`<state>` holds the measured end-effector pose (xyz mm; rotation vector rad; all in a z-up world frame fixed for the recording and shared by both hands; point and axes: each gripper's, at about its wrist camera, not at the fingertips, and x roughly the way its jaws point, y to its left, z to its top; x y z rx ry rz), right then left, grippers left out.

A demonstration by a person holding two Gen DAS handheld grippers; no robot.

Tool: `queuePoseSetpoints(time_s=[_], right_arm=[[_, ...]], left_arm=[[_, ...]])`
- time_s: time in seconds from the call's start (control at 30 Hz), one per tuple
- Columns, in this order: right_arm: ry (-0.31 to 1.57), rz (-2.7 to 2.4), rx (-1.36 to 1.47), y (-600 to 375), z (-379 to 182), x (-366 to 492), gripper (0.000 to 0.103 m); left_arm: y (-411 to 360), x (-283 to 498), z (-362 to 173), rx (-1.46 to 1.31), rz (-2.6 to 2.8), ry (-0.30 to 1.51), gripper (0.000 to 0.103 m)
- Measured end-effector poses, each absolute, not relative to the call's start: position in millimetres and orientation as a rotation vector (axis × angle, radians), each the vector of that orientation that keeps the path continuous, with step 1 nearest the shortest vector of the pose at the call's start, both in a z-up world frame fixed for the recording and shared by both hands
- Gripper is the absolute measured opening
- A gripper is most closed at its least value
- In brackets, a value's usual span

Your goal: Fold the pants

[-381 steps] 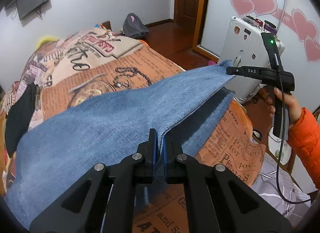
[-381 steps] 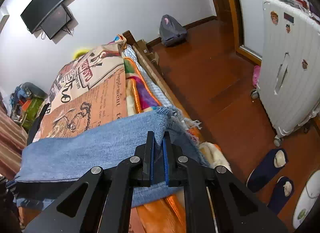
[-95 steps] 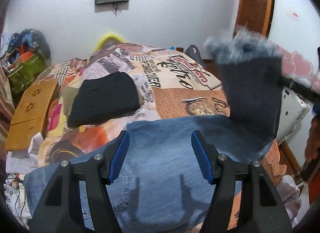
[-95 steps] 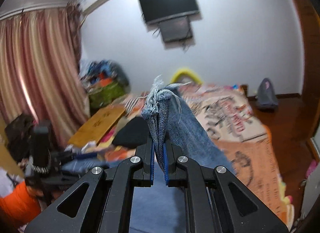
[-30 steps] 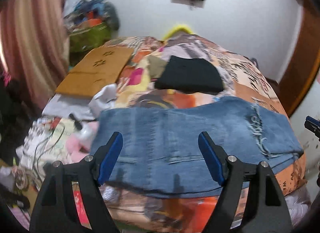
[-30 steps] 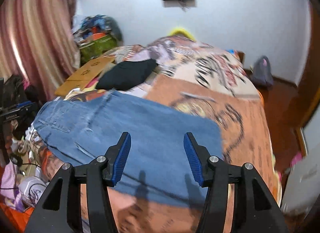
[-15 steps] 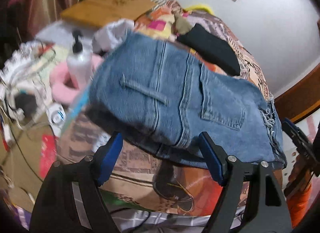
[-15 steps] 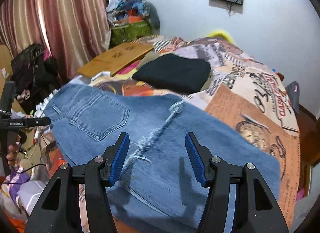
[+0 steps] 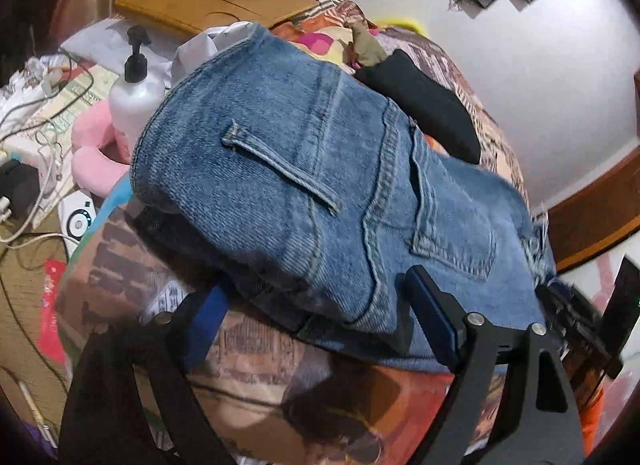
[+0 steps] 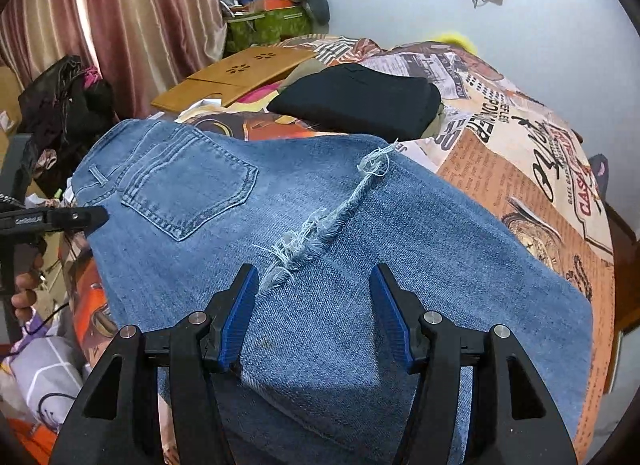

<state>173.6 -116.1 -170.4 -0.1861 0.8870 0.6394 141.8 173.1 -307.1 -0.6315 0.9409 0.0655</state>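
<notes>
Both jaws released, jeans point(image 10: 332, 249) folded on the bed point(image 10: 532, 193).
Left gripper point(image 9: 316, 321) straddles the waistband edge; right gripper point(image 10: 314, 313) hovers over the frayed hem, holding nothing.

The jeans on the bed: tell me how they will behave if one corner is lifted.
The jeans will probably sag and drape, since they already bend over the bed's edge. The doubled layers and thick seams suggest a fairly heavy load for one pinch. The frayed hem may snag or shed threads, so grip solid denim instead.
</notes>
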Motion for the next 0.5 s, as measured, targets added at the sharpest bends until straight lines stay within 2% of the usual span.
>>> queuePoseSetpoints(time_s=[0.27,0.33,0.4,0.43,0.5], right_arm=[[0.895,0.659,-0.167,-117,-173,176,0.055],[0.895,0.662,-0.156,-118,-173,176,0.055],[0.895,0.663,-0.149,-120,-173,177,0.055],[0.896,0.663,-0.144,-120,-173,176,0.055],[0.898,0.663,-0.130,-121,-173,177,0.055]], left_arm=[[176,166,-310,-0.625,0.143,0.930,0.086],[176,170,-308,-0.609,0.162,0.929,0.080],[175,173,-306,-0.574,0.186,0.930,0.065],[174,174,-304,-0.558,0.185,0.927,0.062],[170,175,-299,-0.518,0.187,0.915,0.052]])
